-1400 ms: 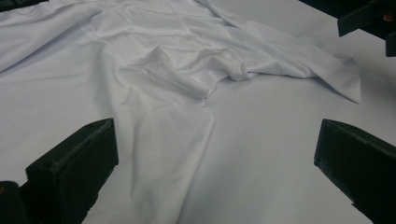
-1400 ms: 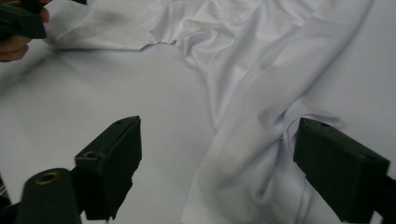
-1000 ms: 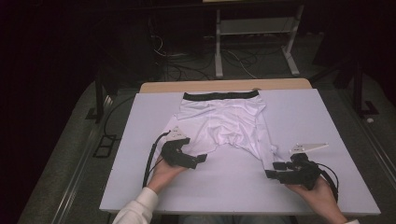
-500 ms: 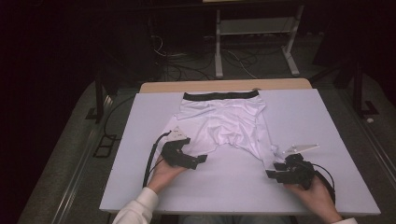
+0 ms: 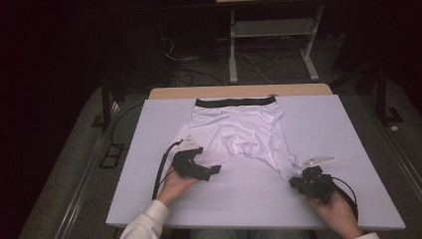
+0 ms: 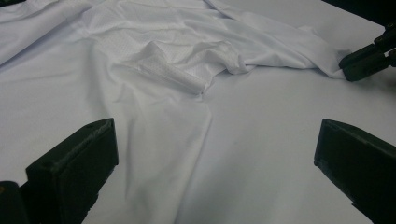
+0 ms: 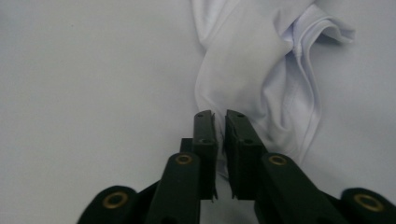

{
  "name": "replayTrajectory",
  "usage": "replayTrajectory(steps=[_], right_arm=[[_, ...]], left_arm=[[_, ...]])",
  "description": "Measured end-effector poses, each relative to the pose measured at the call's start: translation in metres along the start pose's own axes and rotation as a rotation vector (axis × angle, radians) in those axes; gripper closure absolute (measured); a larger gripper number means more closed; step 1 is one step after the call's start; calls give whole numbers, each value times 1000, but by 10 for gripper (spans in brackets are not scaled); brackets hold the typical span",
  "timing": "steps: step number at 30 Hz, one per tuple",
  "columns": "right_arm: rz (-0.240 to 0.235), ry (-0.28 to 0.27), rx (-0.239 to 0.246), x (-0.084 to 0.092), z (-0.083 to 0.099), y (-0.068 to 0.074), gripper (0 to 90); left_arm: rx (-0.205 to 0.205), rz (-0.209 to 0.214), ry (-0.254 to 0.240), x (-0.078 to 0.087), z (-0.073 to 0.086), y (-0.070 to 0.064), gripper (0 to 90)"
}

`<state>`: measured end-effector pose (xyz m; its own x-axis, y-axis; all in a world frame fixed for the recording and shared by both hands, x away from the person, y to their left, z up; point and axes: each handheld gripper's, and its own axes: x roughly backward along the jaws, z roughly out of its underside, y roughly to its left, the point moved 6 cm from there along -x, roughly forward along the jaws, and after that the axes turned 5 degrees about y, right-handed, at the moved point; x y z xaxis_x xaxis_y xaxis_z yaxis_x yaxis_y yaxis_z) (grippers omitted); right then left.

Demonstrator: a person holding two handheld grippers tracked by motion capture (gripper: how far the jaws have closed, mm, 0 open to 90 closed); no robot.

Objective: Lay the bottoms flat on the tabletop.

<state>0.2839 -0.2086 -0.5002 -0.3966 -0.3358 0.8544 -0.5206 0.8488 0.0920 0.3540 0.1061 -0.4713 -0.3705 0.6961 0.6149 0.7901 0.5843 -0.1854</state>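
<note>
- High view: white shorts (image 5: 238, 130) with a black waistband (image 5: 235, 102) lie spread on the pale table (image 5: 348, 129), waistband at the far edge, both legs pointing toward the person. The left gripper (image 5: 211, 170) rests at the hem of the near left leg, held by the left hand (image 5: 175, 185). The right gripper (image 5: 293, 182) sits at the tip of the right leg, in the right hand (image 5: 334, 208)
- Left gripper view: its two black jaws stand wide apart and low over the table, pressing on nothing; the left leg of the shorts (image 6: 168, 140) lies flat between them, with a rumpled mesh fold (image 6: 180, 70) farther off. The right gripper (image 6: 369, 55) shows at the upper right, at the end of the other leg
- Right gripper view: the right gripper (image 7: 220, 122) has just been closing, and its jaws now stand nearly together, pinching a thin edge of the white fabric (image 7: 261, 70) of the right leg, which bunches up just beyond the tips
</note>
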Motion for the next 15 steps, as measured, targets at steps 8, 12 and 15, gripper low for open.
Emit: replayTrajectory(steps=[8, 12, 15], right_arm=[[-161, 3, -78, 4, -5, -3, 866], [-247, -65, -97, 18, -20, 0, 868], [-313, -112, -109, 30, -34, 1, 868]], left_arm=[[-7, 3, 2, -2, -1, -1, 0], [-5, 5, 6, -2, -1, -2, 0], [-5, 8, 12, 0, -1, -2, 0]])
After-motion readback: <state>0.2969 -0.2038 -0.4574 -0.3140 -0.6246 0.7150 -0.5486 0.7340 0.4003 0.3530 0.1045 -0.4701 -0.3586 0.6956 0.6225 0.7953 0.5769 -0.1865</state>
